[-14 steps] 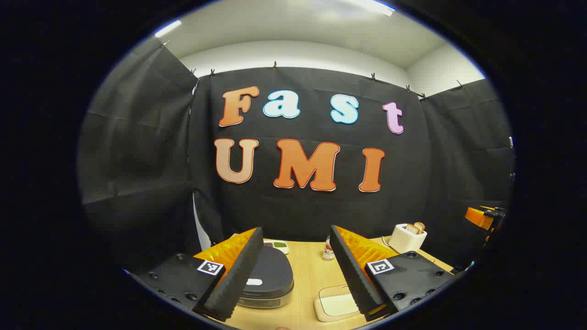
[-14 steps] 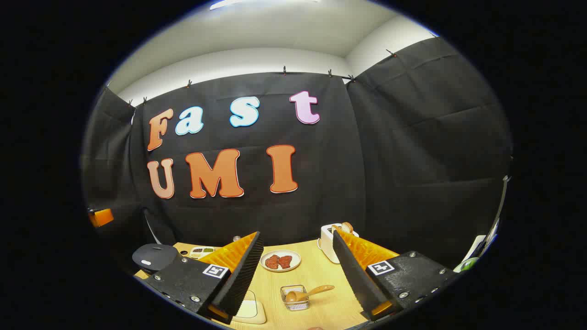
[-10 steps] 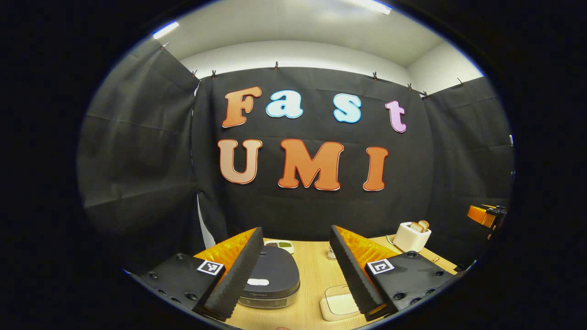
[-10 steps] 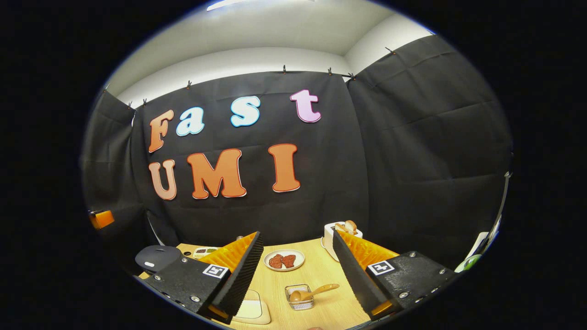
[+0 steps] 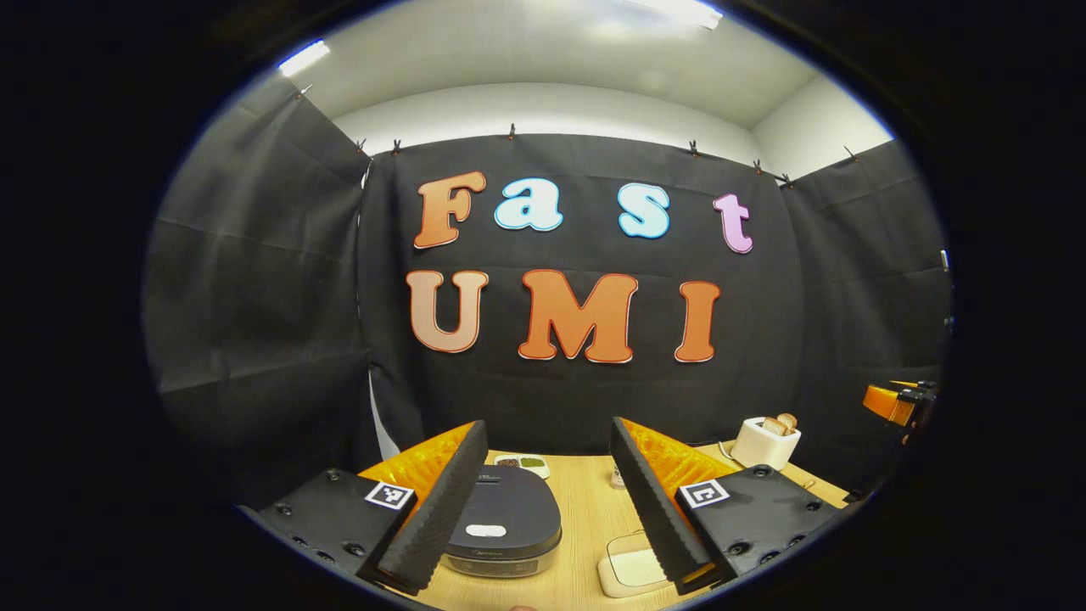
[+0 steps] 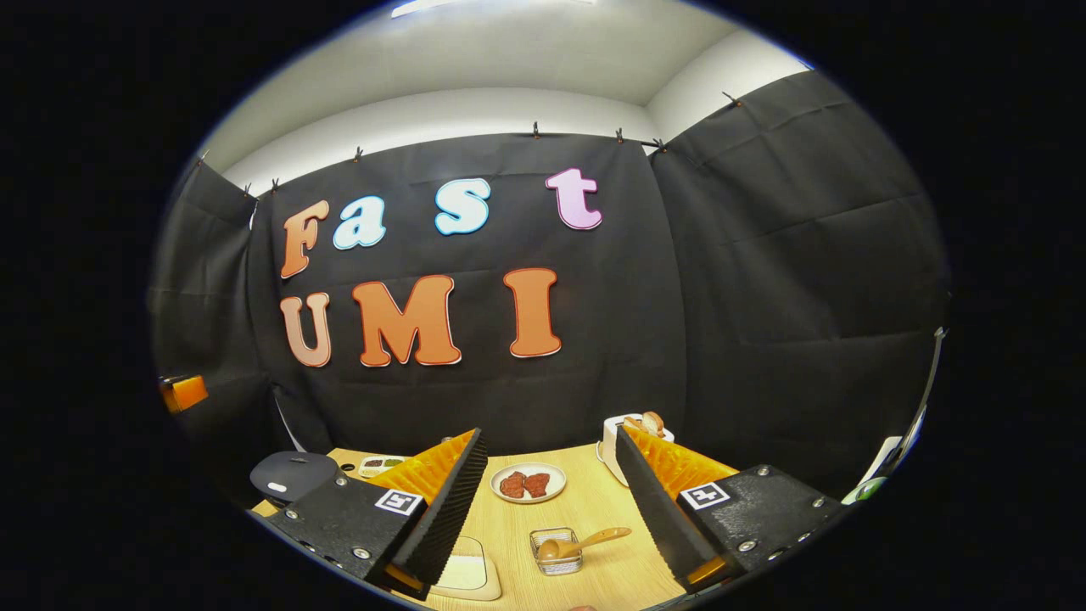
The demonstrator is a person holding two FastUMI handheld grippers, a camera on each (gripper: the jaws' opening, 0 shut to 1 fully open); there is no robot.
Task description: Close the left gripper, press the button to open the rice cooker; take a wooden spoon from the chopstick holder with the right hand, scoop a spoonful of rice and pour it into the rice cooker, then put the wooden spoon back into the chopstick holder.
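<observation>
We are holding the left gripper (image 5: 547, 509) spread wide above the table (image 5: 585, 509), with the rice cooker (image 5: 506, 528) sitting lid-down between its fingers and its pale button (image 5: 486, 531) facing up. We are also keeping the right gripper (image 6: 551, 509) wide and holding nothing, with the wooden spoon (image 6: 581, 540) lying in its small holder (image 6: 556, 552) just ahead and the rice tray (image 6: 465, 575) at its left finger. We are judging that nothing has begun. If we press with the fingers apart, they may straddle the button and miss it, or shove the cooker sideways.
</observation>
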